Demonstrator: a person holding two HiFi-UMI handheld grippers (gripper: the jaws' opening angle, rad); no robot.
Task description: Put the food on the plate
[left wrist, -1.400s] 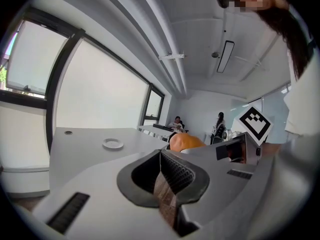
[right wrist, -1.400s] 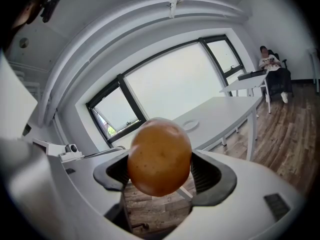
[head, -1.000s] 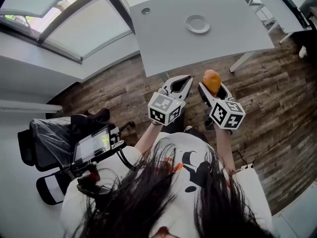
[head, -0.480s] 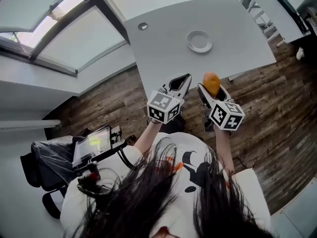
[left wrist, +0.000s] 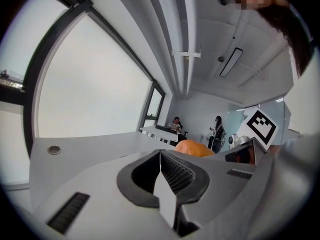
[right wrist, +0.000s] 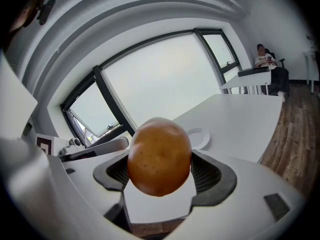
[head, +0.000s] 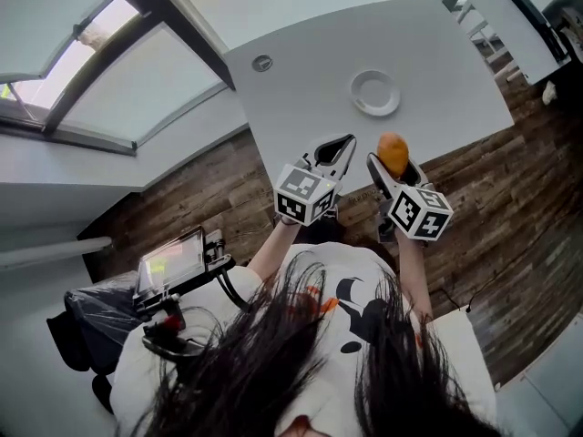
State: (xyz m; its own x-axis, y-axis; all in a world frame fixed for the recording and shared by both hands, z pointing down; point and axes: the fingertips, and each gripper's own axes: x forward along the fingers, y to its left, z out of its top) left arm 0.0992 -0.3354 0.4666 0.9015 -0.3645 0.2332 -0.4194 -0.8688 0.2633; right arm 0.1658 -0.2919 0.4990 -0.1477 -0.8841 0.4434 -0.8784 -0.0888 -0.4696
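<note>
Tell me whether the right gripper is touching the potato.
Touching. The right gripper view shows the potato squeezed between the right gripper's two ribbed jaws, one against each side of it.

White table [head: 310,71], wood floor [head: 496,212], windows [head: 137,89].

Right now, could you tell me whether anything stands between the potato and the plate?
Nothing visible does. The right gripper holds the potato in its jaws by the near edge of the table. The plate lies further in, with only bare tabletop before it. The left gripper, shut and empty, is off to the side.
</note>
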